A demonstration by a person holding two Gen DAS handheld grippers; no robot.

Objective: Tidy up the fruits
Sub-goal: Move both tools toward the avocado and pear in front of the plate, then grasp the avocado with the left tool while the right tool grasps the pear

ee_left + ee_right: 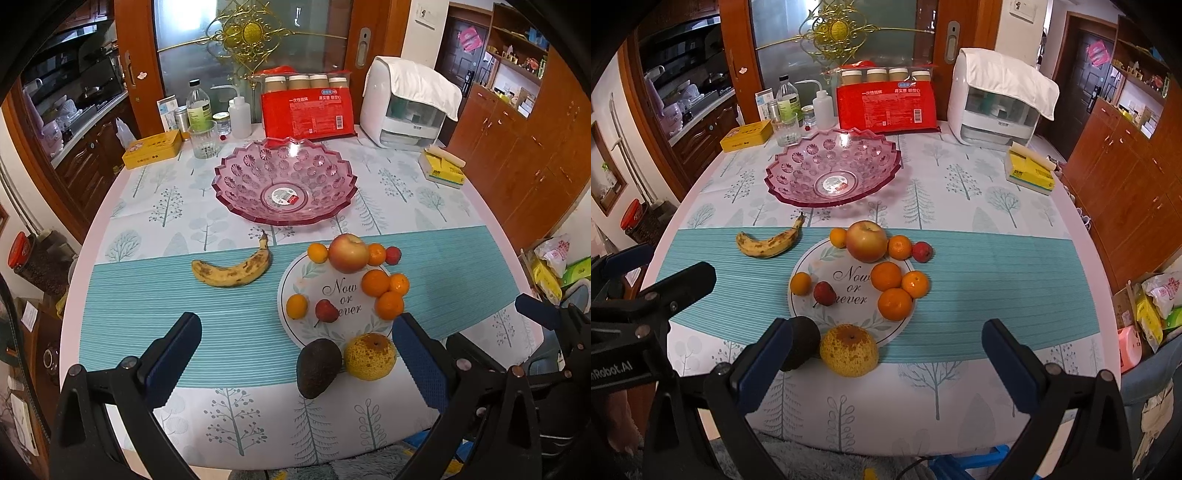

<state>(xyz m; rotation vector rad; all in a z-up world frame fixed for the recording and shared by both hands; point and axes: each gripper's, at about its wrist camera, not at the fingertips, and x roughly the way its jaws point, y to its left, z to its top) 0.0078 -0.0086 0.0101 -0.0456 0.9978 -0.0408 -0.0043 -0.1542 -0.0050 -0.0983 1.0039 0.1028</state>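
Observation:
An empty pink glass bowl (284, 181) (833, 168) stands mid-table. A spotted banana (232, 267) (770, 242) lies on the teal runner. A white plate (325, 295) (846, 288) holds an apple (348, 253) (867, 240), several oranges (376, 283) (885, 276) and small red fruits (327, 311) (823, 293). A dark avocado (318, 367) (801, 341) and a yellow pear (370, 356) (849, 350) lie by the plate's near edge. My left gripper (295, 354) is open over the near table. My right gripper (886, 358) is open, its left finger (764, 365) beside the avocado.
At the back stand a yellow tin (152, 149), bottles and a glass (202, 138), a red package (308, 114), a white appliance (408, 103) and a yellow box (441, 166). Wooden cabinets (1126, 166) line the right side.

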